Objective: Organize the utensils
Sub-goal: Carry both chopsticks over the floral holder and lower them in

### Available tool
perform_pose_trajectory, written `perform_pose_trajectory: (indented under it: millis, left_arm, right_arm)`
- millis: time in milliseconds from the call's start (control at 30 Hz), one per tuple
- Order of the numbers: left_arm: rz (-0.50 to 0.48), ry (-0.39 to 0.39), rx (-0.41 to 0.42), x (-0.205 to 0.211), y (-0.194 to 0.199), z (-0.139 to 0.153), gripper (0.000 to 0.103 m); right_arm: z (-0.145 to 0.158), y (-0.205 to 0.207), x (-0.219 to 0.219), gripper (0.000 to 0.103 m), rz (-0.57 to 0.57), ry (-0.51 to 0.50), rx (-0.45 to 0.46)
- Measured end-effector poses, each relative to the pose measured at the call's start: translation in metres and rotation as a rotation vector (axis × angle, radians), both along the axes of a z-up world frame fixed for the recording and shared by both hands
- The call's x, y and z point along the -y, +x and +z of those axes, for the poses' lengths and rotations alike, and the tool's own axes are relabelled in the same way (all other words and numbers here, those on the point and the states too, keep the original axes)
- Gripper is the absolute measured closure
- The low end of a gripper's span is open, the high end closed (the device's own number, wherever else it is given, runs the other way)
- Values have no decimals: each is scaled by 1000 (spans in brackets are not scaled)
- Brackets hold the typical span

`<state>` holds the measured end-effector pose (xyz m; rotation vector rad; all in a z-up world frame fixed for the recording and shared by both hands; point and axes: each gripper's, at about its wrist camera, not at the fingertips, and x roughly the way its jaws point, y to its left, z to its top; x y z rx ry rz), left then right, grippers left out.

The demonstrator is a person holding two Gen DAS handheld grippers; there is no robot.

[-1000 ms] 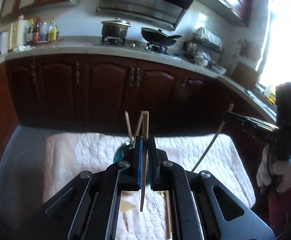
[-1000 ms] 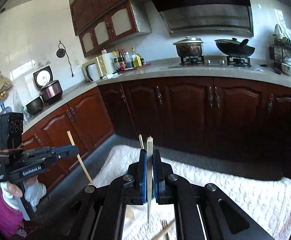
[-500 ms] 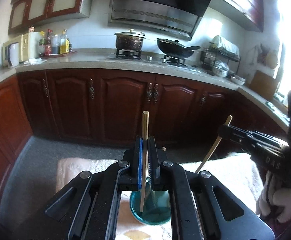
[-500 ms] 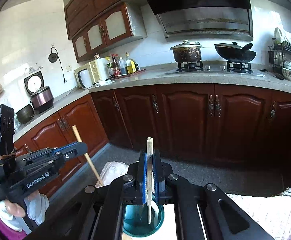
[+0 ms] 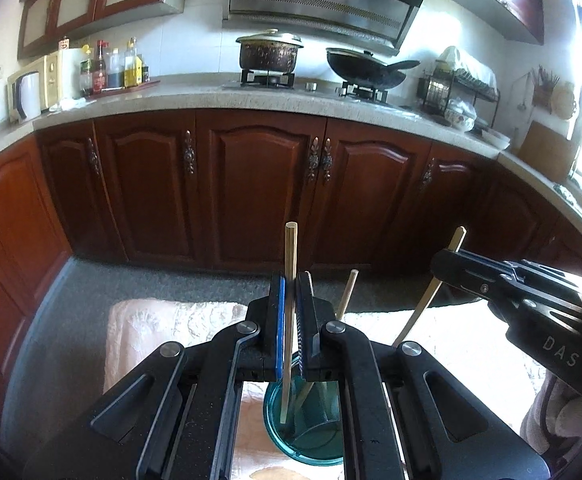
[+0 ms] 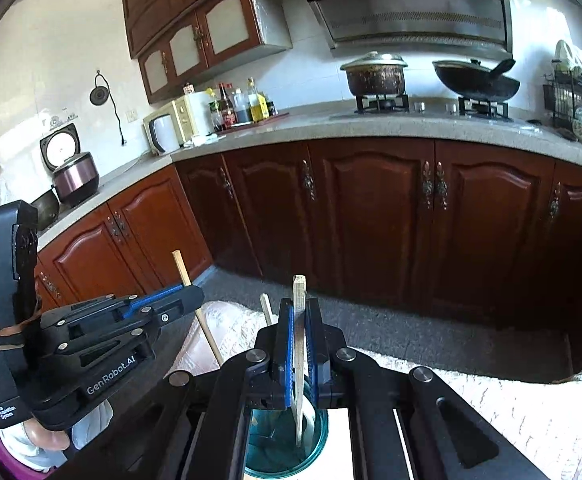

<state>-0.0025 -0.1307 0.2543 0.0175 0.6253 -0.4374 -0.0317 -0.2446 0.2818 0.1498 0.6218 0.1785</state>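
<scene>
The pale wooden chopstick (image 5: 290,300) I'm carrying in my left claw (image 5: 290,320) stands nearly upright, pinched mid-shaft between the pads, its lower tip already inside the round teal glass cup (image 5: 307,440) at six o'clock below the jaws. My right claw (image 6: 299,344) pinches a second wooden chopstick (image 6: 299,360) the same way over that cup. Both sit about equally near. I judge a straight drop comes next. The cup rests on a quilted white cloth (image 5: 163,320).

Both wrist views now sit closer over the blue-green glass cup (image 5: 311,428), which fills the bottom centre where white quilted cloth (image 5: 179,332) lay before. Each held chopstick's lower tip now hangs inside its rim.
</scene>
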Motion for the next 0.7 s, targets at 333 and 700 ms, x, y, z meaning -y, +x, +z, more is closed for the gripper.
perform_pose_trajectory:
  millis: [333, 700]
  left_arm:
    - [1, 33, -36, 9, 2, -23, 99]
    - [8, 45, -69, 9, 5, -40, 99]
  right_arm:
    - [-24, 8, 4, 98, 4, 31, -59]
    - [-49, 16, 1, 98, 21, 50, -126]
